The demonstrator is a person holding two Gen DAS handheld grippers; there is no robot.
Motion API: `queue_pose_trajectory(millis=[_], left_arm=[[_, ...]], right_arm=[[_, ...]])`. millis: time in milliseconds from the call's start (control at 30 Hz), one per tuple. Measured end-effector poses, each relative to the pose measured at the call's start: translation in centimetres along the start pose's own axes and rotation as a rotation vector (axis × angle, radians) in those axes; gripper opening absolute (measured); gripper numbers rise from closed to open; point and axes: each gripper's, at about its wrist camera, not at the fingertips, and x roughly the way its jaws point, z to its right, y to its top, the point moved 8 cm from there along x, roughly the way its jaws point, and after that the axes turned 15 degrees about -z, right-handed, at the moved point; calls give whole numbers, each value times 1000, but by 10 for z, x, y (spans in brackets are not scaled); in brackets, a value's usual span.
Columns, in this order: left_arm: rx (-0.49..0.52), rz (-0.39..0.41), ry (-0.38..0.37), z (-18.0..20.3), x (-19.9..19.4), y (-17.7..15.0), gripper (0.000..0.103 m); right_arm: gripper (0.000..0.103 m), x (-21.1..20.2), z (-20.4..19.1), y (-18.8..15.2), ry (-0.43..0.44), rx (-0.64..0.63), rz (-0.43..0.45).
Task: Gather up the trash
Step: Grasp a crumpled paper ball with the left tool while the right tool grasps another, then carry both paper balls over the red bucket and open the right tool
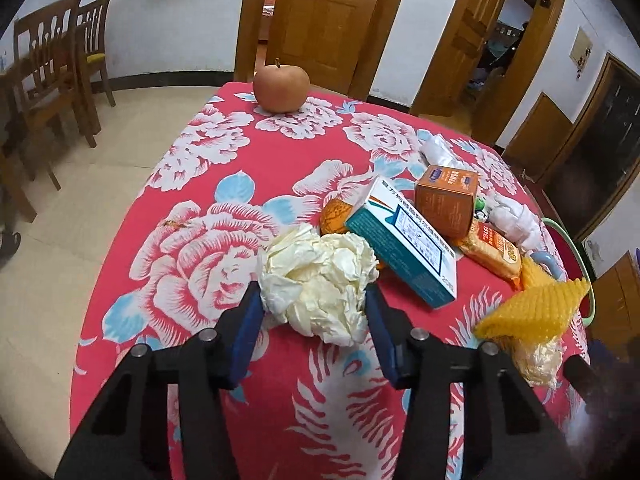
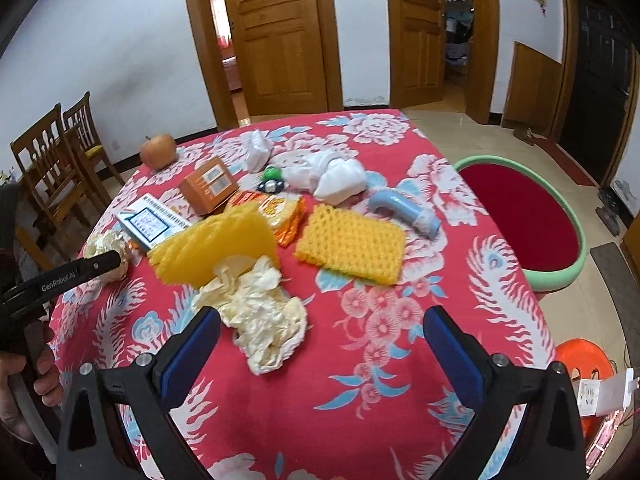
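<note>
Two grippers work here: our left gripper is clamped on the crumpled paper ball on the counter, so we lift slowly, while our right gripper waits apart.

The right gripper is being held with jaws wide apart above the flowered tablecloth. A crumpled paper wad is lying just ahead of its left finger, untouched, with yellow foam netting farther ahead.
</note>
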Motion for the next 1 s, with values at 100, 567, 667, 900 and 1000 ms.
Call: queue_pose_trajectory(millis=[100,567,667,900,1000], left_arm=[[-7,17,-4,-2,-9,-2,50],[-5,59,9,-4,-38,-18,50],[-3,64,4,-2,-41,-21,50],[32,83,-5,9,-52,-24,50],[45,90,-3,17,-56,-24,50]], right_arm=[[100,4,-5,-1,49,3,-12],[46,27,-32,-5,125,-50,-40],[37,26,-30,-7,133,-44,-39],[11,3,-25,-9,154,-32,26],[10,-11,-22,-11,165,-34,59]])
